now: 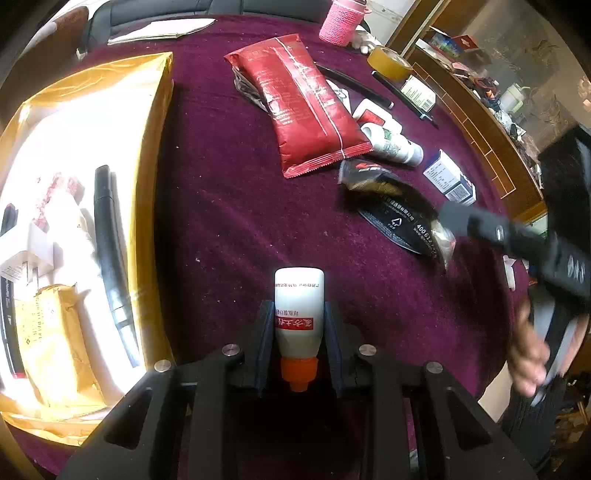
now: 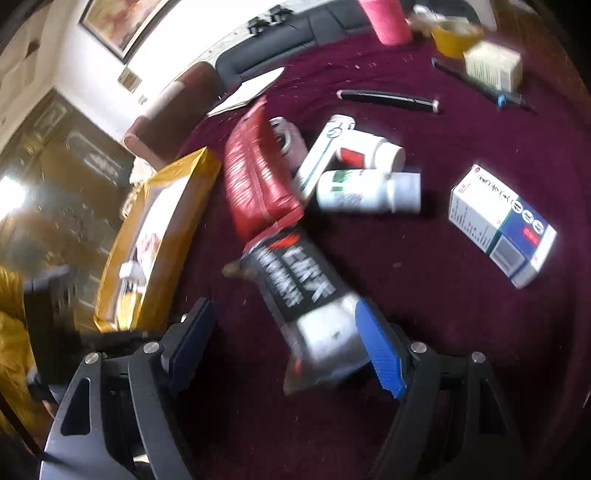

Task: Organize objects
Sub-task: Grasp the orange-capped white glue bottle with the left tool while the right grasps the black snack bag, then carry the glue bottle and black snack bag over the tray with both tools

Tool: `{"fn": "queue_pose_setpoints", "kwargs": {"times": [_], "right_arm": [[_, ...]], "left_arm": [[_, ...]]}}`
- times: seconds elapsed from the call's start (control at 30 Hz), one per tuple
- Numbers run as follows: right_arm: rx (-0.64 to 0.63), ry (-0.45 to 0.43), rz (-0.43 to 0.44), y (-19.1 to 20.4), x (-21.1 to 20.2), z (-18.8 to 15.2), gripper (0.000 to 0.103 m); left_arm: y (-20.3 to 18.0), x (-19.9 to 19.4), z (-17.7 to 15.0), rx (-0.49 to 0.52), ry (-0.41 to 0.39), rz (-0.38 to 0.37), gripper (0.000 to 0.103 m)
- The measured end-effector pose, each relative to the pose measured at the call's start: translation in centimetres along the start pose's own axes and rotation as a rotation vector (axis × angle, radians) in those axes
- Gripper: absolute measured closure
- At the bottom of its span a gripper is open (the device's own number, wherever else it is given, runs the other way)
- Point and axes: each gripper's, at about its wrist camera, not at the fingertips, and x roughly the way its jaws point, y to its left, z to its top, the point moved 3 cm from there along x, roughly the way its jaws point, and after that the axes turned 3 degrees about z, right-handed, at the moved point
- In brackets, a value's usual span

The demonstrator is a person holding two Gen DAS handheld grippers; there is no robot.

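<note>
My left gripper (image 1: 298, 312) is shut on a white bottle with an orange cap (image 1: 298, 314), held above the maroon tablecloth (image 1: 229, 221), cap toward the camera. The yellow box (image 1: 147, 192) with several items inside lies just to its left. My right gripper (image 2: 284, 332) is open; a black snack packet (image 2: 303, 291) lies between its fingers, touching the right blue pad (image 2: 380, 354). The packet also shows in the left wrist view (image 1: 395, 210), with the right gripper reaching it. A red packet (image 1: 303, 110) lies beyond.
Two white bottles (image 2: 365, 192), a white and blue carton (image 2: 502, 225), a black pen (image 2: 388, 98), a tape roll (image 1: 389, 62), a small box (image 1: 419, 92) and a pink cup (image 1: 340, 22) lie on the right half. The table's wooden edge (image 1: 491, 147) runs at the right.
</note>
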Motion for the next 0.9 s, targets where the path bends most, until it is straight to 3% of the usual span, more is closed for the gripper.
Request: {"fn": "queue_pose_setpoints", "kwargs": {"times": [0.23,0.3,0.37,0.47,0.7,0.9], "right_arm": [[-0.125,0.009,-0.171,-0.1,1.9,0.3,0.025],[-0.129,0.021,-0.201,-0.6,2.8,0.4,0.029],[-0.115,0.034,-0.176,-0.8,3.1,-0.1,0.054],[-0.108,0.009,-0.182,-0.4,2.7,-0.9,0.064],[-0.018,-0.071,-0.156,1.0,0.5,-3.0,0.072],[0.055,-0.104,-0.085,2.8,-0.9,-4.1,0.076]], "left_arm": [[0.0,0.1,0.0,0.004,0.0,0.006,0.08],[0.0,0.1,-0.1,0.001,-0.007,0.013,0.08],[-0.1,0.3,-0.1,0.008,-0.011,0.024,0.08],[-0.4,0.5,-0.2,0.012,-0.022,0.041,0.08],[-0.7,0.4,-0.5,0.023,-0.05,0.075,0.08],[-0.5,-2.2,-0.4,-0.001,-0.071,0.023,0.08]]}}
